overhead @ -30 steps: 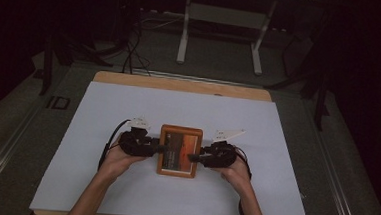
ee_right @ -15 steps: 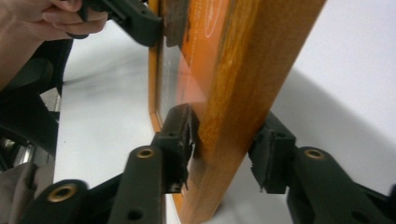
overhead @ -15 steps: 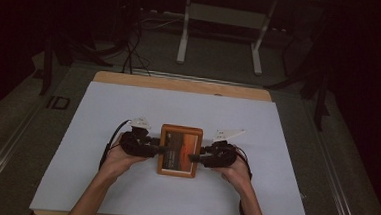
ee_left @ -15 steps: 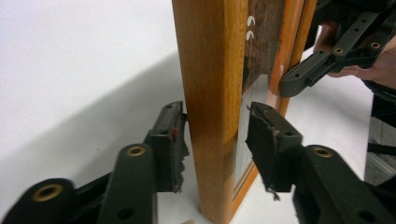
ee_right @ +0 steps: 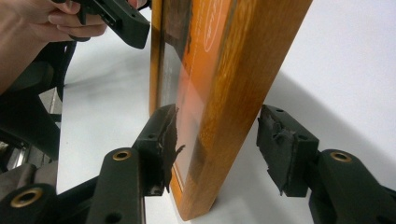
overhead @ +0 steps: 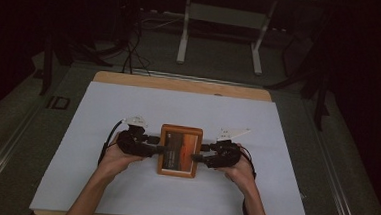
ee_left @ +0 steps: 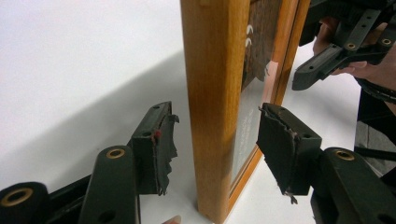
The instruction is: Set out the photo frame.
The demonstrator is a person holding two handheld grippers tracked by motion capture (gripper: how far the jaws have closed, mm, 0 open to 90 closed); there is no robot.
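Note:
A wooden picture frame with an orange and dark picture under glass sits in the middle of the white table top. My left gripper is at its left edge and my right gripper at its right edge. In the left gripper view the open left gripper straddles the frame's wooden edge, with a gap at each pad. In the right gripper view the right gripper stands open around the frame; one pad lies close against the glass side and the other stands apart.
The table's wooden far edge shows beyond the white sheet. A metal stand and cables are on the dark floor behind. Bare white surface lies on all sides of the frame.

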